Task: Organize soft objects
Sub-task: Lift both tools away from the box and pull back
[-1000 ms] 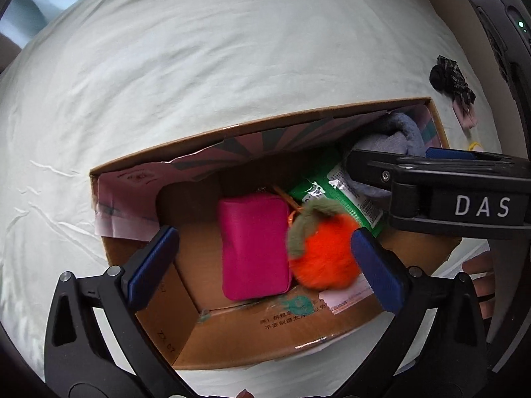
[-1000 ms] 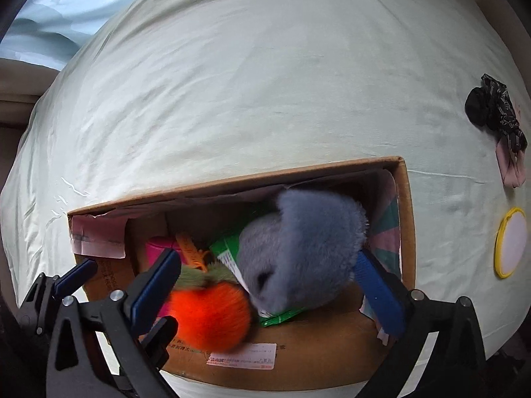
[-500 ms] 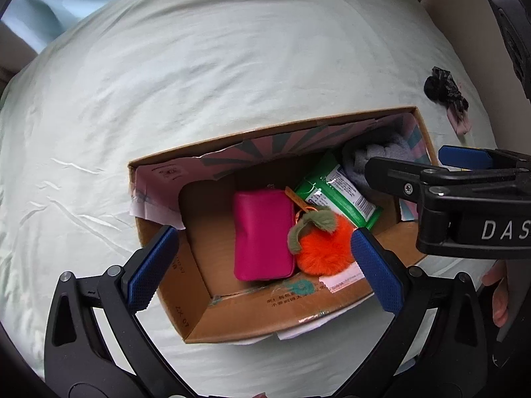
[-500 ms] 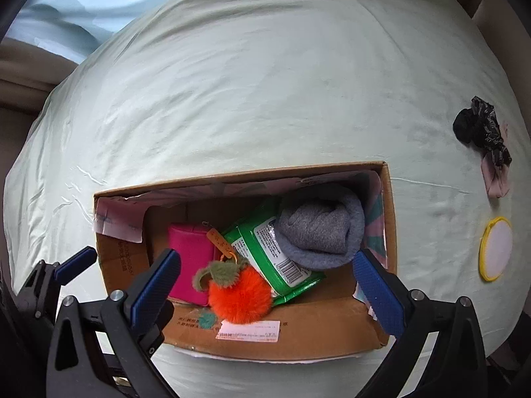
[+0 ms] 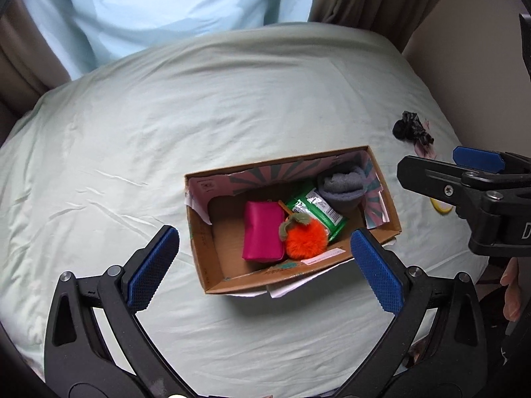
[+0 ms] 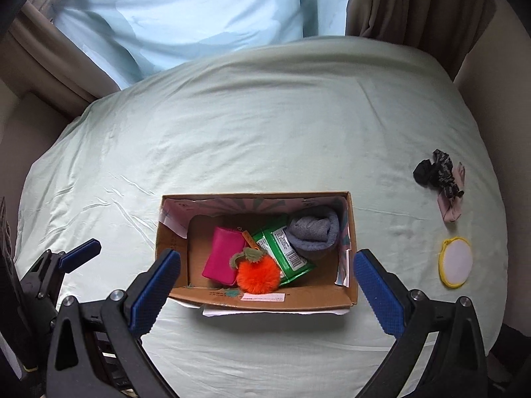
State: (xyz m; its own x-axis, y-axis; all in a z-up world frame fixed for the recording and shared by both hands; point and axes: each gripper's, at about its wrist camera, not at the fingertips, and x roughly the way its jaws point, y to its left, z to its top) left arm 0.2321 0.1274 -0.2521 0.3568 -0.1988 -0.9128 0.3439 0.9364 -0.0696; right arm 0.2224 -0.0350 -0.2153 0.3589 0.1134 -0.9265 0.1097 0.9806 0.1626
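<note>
An open cardboard box (image 6: 352, 242) (image 5: 199, 252) lies on the pale green bed sheet. Inside it are a pink pouch (image 6: 221, 257) (image 5: 264, 230), an orange furry fruit charm (image 6: 259, 272) (image 5: 306, 241), a green wipes pack (image 6: 282, 248) (image 5: 315, 207) and a rolled grey sock (image 6: 313, 230) (image 5: 343, 187). My right gripper (image 6: 267, 293) hangs open and empty above the box's near edge. My left gripper (image 5: 265, 268) is also open and empty, high over the box. The right gripper's side shows at the right of the left wrist view.
On the sheet right of the box lie a black scrunchie (image 6: 433, 172) (image 5: 411, 129), a pink cloth piece (image 6: 451, 204) and a round yellow-rimmed white pad (image 6: 455, 267). Light blue and brown curtains hang behind the bed. A hand (image 5: 511, 295) shows at the right edge.
Both grippers have lifted up and away from the box, so it looks smaller. The grey sock, near the right fingers a second ago, now rests in the box's right end.
</note>
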